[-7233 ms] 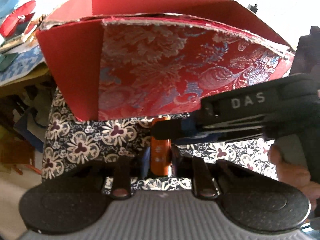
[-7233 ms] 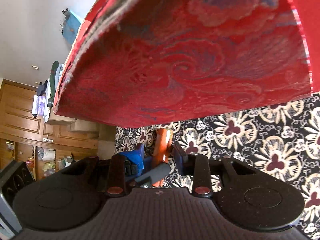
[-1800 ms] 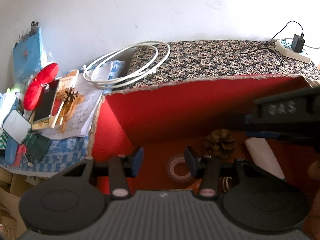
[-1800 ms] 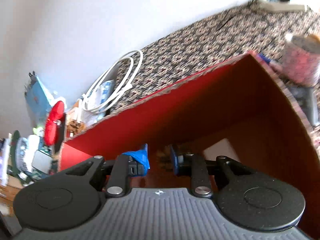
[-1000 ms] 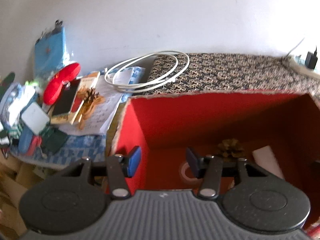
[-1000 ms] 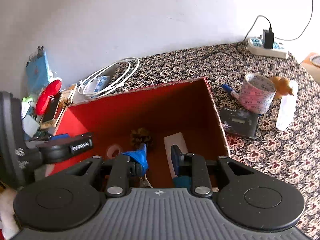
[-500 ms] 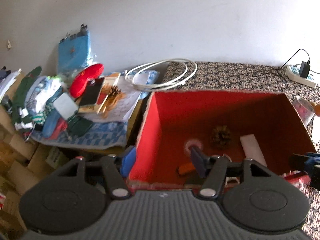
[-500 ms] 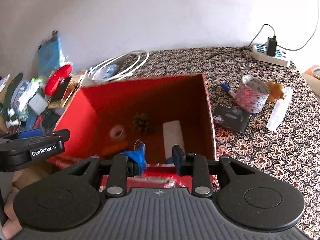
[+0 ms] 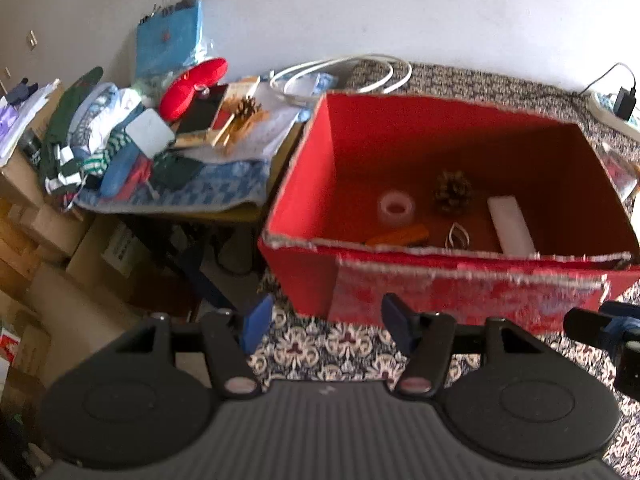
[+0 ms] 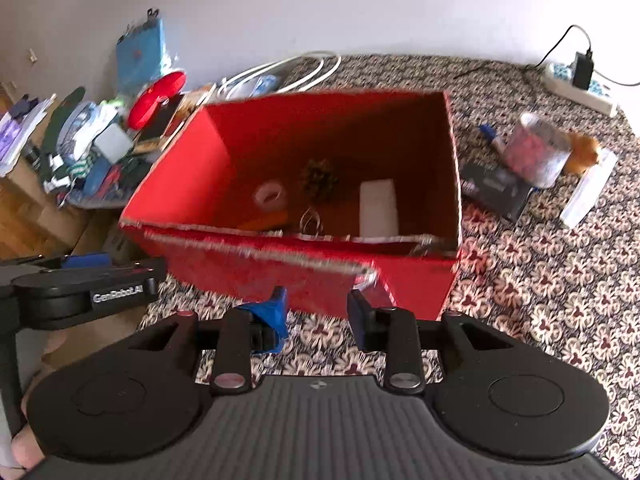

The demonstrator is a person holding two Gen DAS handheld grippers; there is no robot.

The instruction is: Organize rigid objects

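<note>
An open red box (image 9: 452,296) (image 10: 304,276) stands on the patterned table. Inside lie a tape roll (image 9: 396,206) (image 10: 271,194), a pine cone (image 9: 453,192) (image 10: 320,178), a white block (image 9: 510,224) (image 10: 378,208), an orange object (image 9: 398,236) (image 10: 266,222) and a metal clip (image 9: 458,236) (image 10: 310,218). My left gripper (image 9: 326,324) is open and empty, in front of the box's near left corner. My right gripper (image 10: 318,314) is open and empty, in front of the box's near wall. The left gripper also shows in the right wrist view (image 10: 80,288).
Right of the box lie a pink tape roll (image 10: 536,152), a black case (image 10: 494,190), a blue pen (image 10: 490,134), a clear stick (image 10: 586,190) and a power strip (image 10: 576,84). A white cable coil (image 9: 344,76) lies behind. A cluttered side table (image 9: 140,136) stands left.
Both grippers have pulled back and up from inside the box to in front of it. Earlier the left gripper held the orange object, which now lies in the box.
</note>
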